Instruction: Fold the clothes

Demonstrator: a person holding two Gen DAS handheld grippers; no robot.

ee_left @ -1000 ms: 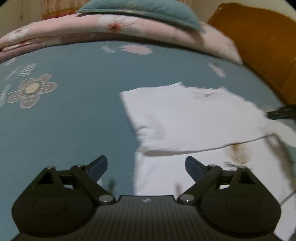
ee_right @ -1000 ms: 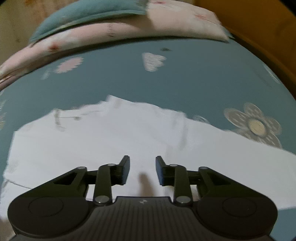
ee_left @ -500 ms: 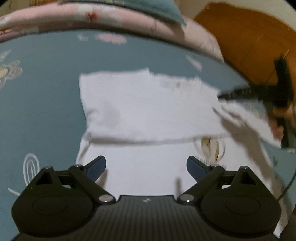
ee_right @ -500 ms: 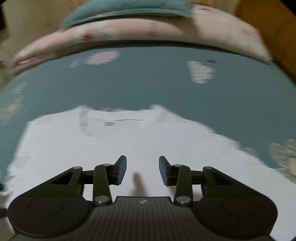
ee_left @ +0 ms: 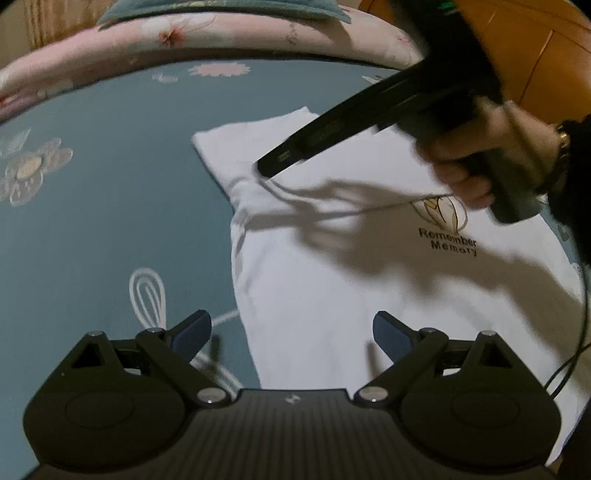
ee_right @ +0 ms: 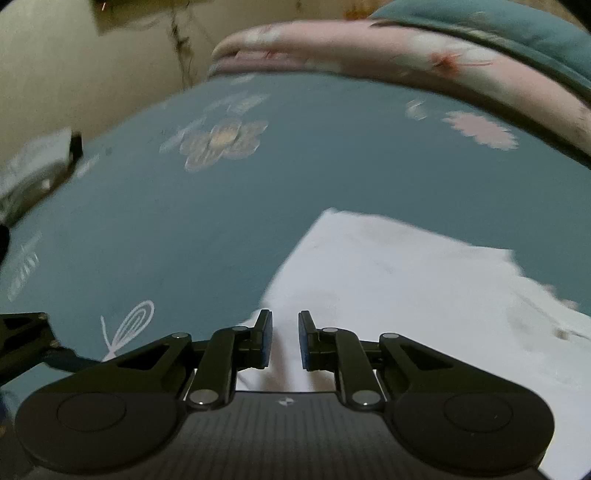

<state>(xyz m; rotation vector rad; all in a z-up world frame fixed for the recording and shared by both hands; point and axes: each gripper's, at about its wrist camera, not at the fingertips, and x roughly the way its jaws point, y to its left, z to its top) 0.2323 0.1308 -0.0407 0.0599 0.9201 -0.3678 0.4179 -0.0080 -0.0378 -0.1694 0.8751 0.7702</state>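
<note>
While tools (ee_left: 291,334) hover, shirt (ee_left: 332,288) lies half-folded.

A white T-shirt (ee_left: 332,288) lies partly folded on the blue flowered bed (ee_left: 110,206).

white t-shirt (ee_left: 332,280): soft matt cotton-like cloth, smooth, lightly creased, with a flat printed logo. bedsheet (ee_left: 110,206): matt teal woven cloth with flat flower prints. quilt (ee_left: 229,33): pink floral fabric, soft and dull. headboard (ee_left: 535,51): warm brown wood, faintly glossy. left gripper (ee_left: 291,332): matt black plastic, ribbed body, shiny metal pins, blue, possibly rubbery pads (ee_left: 192,332). right gripper (ee_right: 285,339): likewise matt black plastic with blue pads.
</note>
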